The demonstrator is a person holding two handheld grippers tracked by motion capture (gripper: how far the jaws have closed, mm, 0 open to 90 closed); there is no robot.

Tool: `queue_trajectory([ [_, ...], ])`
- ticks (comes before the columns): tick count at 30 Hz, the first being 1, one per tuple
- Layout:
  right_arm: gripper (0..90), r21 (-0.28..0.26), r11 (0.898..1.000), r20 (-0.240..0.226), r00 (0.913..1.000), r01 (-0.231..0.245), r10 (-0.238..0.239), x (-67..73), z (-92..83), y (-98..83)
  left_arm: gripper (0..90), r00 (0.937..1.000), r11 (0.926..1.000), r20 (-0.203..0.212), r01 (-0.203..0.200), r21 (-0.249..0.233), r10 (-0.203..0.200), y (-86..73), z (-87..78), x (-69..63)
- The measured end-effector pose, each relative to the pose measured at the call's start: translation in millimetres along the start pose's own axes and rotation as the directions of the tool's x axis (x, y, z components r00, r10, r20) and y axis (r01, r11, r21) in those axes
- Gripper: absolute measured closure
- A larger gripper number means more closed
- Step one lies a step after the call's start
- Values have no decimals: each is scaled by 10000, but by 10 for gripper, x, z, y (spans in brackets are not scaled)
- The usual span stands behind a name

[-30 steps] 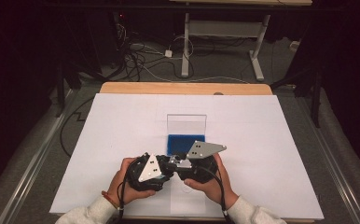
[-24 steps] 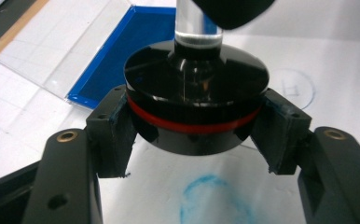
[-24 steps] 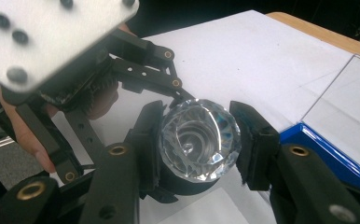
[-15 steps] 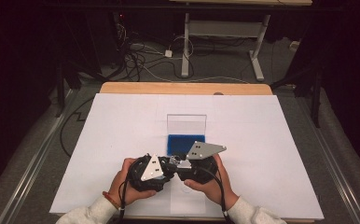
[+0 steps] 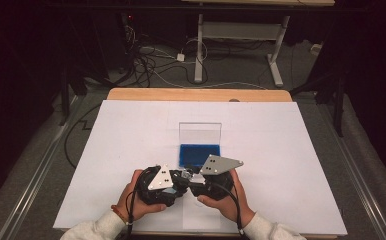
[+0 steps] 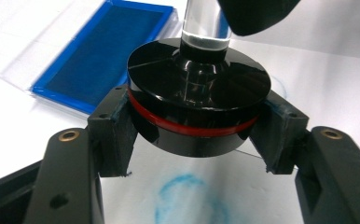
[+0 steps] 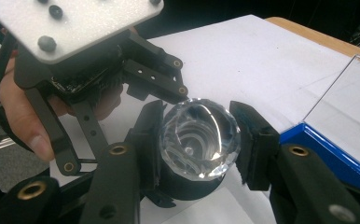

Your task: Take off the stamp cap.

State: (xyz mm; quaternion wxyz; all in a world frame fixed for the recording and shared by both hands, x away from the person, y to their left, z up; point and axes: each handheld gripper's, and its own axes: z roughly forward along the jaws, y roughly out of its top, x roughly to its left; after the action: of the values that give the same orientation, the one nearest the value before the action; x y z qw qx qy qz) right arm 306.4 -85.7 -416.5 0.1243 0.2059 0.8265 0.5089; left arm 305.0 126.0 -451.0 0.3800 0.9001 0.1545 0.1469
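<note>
the person's two hands are close together near the front edge of the table (image 5: 131,130), which is covered with white paper. between them they hold one stamp.

the left tongs (image 6: 194,135) are pinching the stamp's round black base (image 6: 197,105). the base has a thin red ring around it, and a blue-edged pad presses on each side of it. these jaws have just been closing, with the base between them. the base hangs a little above the paper. under it on the paper there is a faint blue ring mark (image 6: 192,200).

the right tongs (image 7: 197,140) are pinching the stamp's clear handle (image 7: 199,137), which is cut like a jewel at its end. one pad is on each side of it. from the left gripper view the clear handle goes straight up out of the middle of the black base.

from the high view, the left tongs (image 5: 173,182) and the right tongs (image 5: 196,177) nearly touch each other. just behind them lies a blue ink pad (image 5: 199,155) in a flat case. its clear lid (image 5: 199,132) stands open at the back. the ink pad is near the stamp but not touching it.
</note>
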Motion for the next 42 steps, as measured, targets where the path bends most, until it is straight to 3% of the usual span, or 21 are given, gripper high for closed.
queue_trajectory([
  [11, 577, -43, 9999, 242, 9996, 117, -116, 64, -13, -75, 367, 9984, 9999, 547, 137, 27, -138, -21, 50, -7],
  [15, 577, -104, 9999, 213, 9998, 62, -59, 63, -21, -88, 367, 9959, 9990, 812, 415, -151, -402, -33, 65, -2],
  [16, 577, -87, 9999, 256, 9996, 107, -104, 69, -24, -88, 366, 9964, 9995, 801, 295, -62, -289, -28, 67, -5],
  [23, 577, -151, 9998, 304, 9994, 156, -151, 90, -41, -108, 366, 9937, 9985, 1046, 443, -335, -405, -43, 68, -8],
  [26, 577, -515, 9986, 187, 9997, -122, 132, 79, -98, -116, 366, 9952, 9976, 950, 307, -619, -248, -44, 27, -19],
  [30, 576, -488, 9982, 46, 9993, -355, 358, 60, -119, -122, 367, 9969, 9990, 787, 99, -442, -64, -21, 11, -53],
  [33, 576, -443, 9982, -150, 9991, -396, 390, 35, -132, -138, 368, 9993, 9994, 192, -331, -140, 334, 17, -4, -125],
  [36, 576, -509, 9983, -54, 9996, -273, 270, 57, -131, -140, 369, 9973, 9978, -324, -660, 110, 664, 55, -9, -188],
  [41, 577, -638, 9964, -97, 9984, -567, 562, 45, -156, -131, 369, 9984, 9989, -293, -475, -35, 474, 62, -19, -161],
  [42, 577, -577, 9968, 31, 9985, -547, 550, 59, -157, -135, 368, 9996, 9995, -17, -298, -122, 298, 50, -8, -140],
])
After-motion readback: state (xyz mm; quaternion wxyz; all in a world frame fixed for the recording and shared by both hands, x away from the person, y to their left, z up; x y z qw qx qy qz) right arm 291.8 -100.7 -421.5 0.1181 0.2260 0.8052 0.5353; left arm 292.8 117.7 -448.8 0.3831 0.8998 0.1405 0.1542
